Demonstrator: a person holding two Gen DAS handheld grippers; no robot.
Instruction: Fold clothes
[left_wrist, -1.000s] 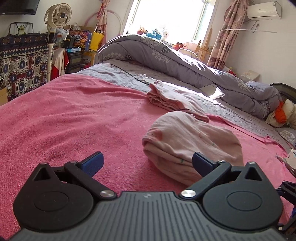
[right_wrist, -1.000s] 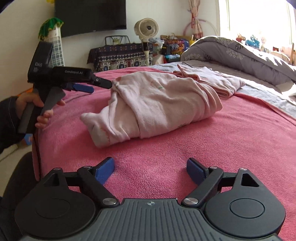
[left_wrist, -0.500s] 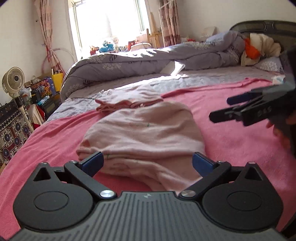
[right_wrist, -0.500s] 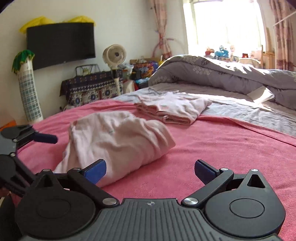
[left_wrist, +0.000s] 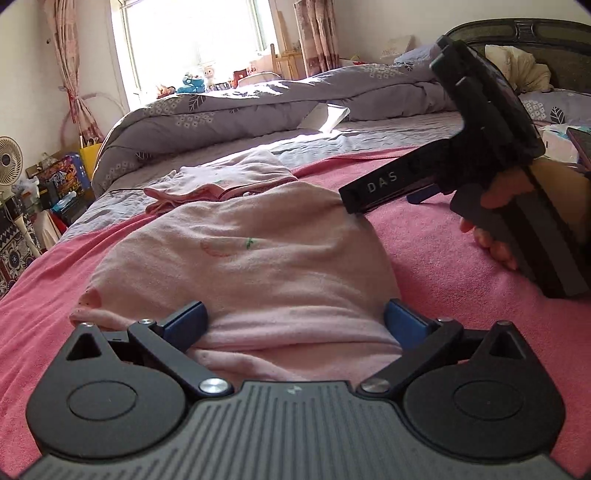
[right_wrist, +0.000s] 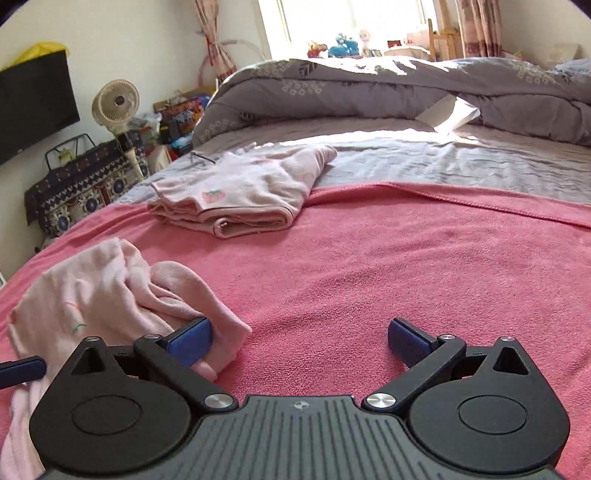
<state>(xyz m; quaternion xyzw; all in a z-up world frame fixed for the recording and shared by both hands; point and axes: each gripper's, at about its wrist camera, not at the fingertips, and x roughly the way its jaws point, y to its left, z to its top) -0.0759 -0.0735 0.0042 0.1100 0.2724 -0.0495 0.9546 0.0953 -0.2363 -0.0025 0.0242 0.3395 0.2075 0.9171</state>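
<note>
A pale pink garment (left_wrist: 251, 258), loosely bundled, lies on the pink blanket (right_wrist: 388, 266) covering the bed. The left gripper (left_wrist: 293, 319) has its fingers spread wide around the bundle's near edge, not pinching it. The right gripper (right_wrist: 299, 334) is fully spread too, nothing held, its left finger (right_wrist: 190, 338) against the garment's edge. A second folded garment (right_wrist: 240, 192) lies farther back.

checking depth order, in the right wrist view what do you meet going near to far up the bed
crumpled pale pink garment by the near left pad → folded pale pink garment with a strawberry print → grey bedsheet → rumpled grey floral duvet → sunlit window sill with toys
</note>
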